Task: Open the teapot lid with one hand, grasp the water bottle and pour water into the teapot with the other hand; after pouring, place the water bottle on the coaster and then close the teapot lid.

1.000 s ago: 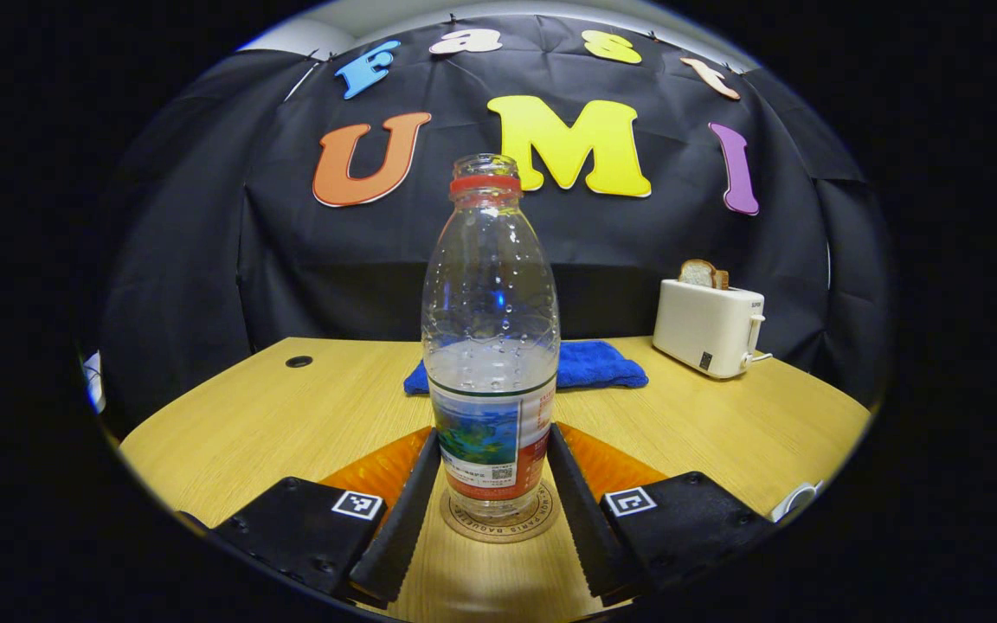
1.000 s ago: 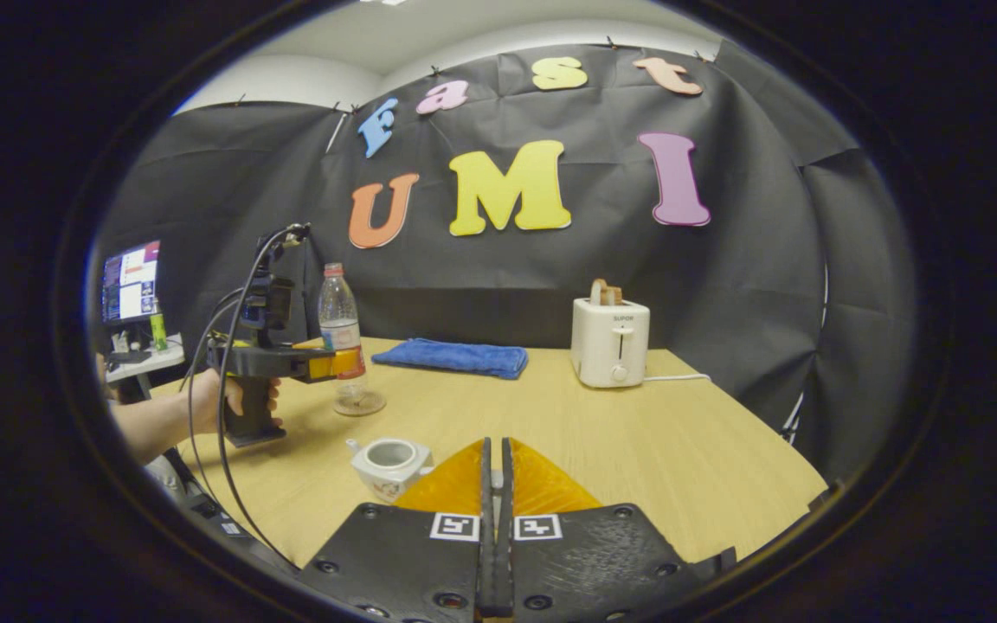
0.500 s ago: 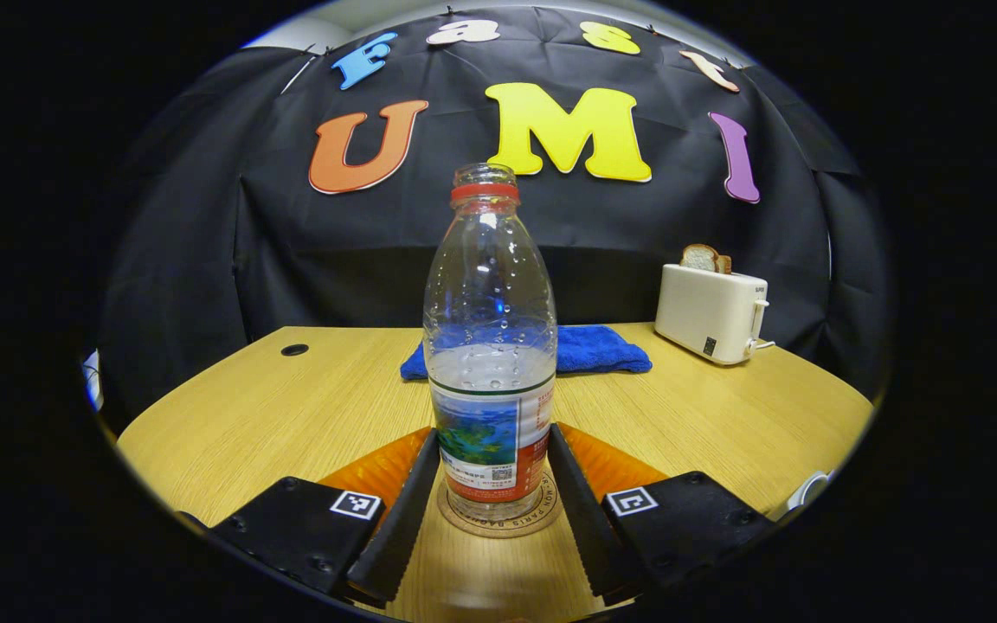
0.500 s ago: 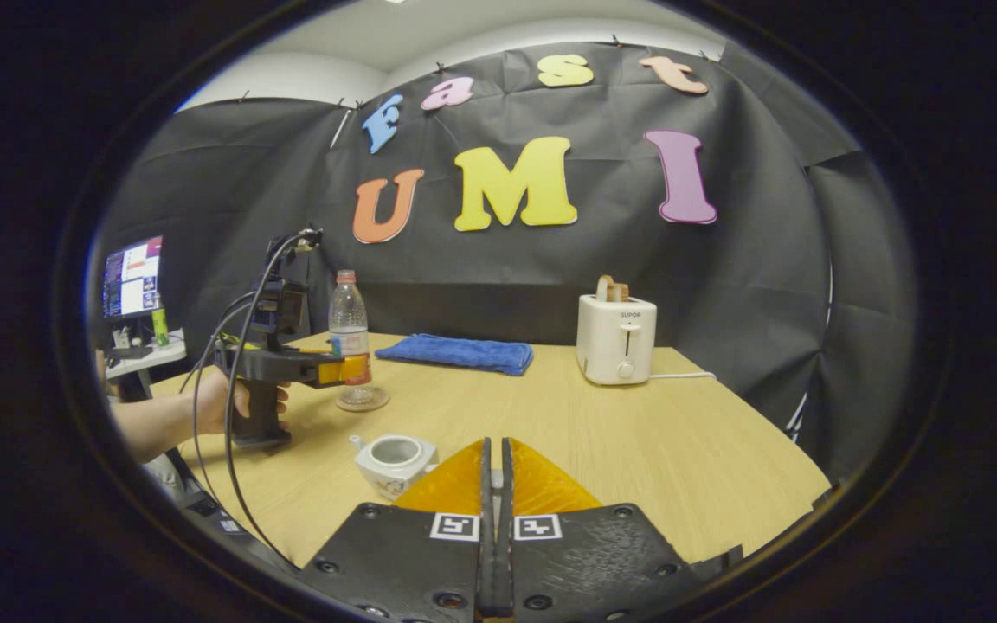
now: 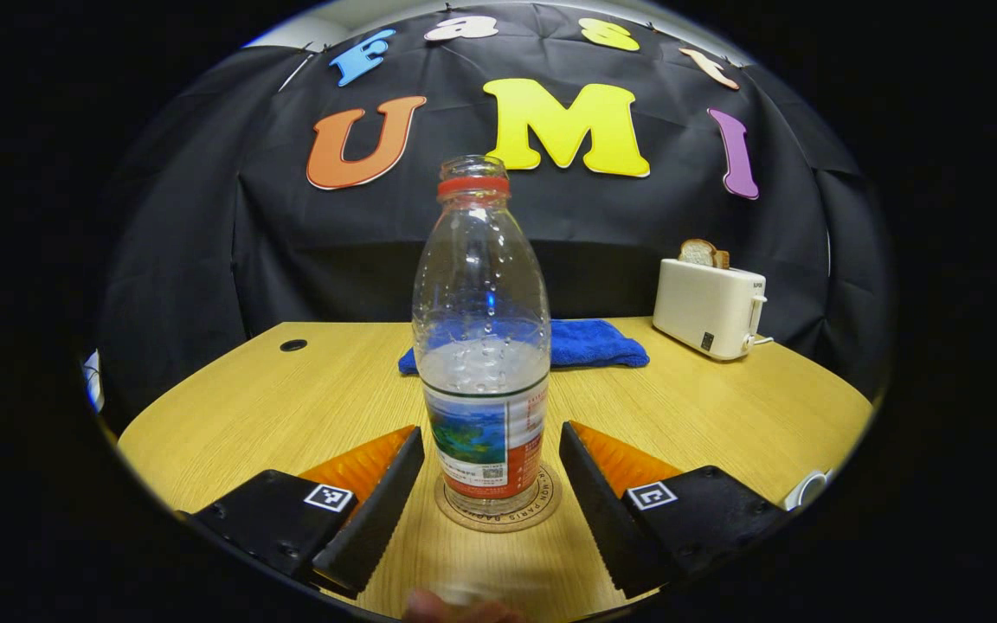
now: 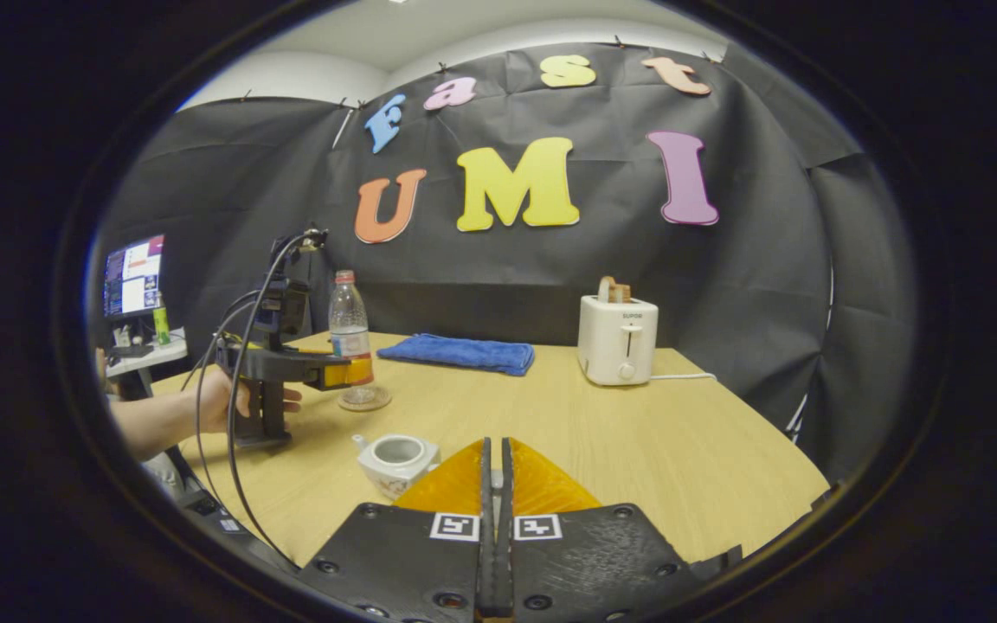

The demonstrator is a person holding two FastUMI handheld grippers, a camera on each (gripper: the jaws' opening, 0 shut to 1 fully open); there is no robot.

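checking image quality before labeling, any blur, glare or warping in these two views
Left gripper view: water bottle sharp, specular glints on its plastic; table edge bowed by the fisheye; blurred smudge at bottom edge. Right gripper view: evenly lit, teapot in focus, booth wall curved near the rim.

Light falls evenly from overhead onto the bench, whose pale wood looks bright against the dim dark wall behind it. The water bottle in the left gripper view is sharp, with small glints on its clear shoulder and a faint shadow at its foot. Below the bottle, at the lower rim, a smear is out of focus. In both views the bench's edges bow strongly away from the bottle.
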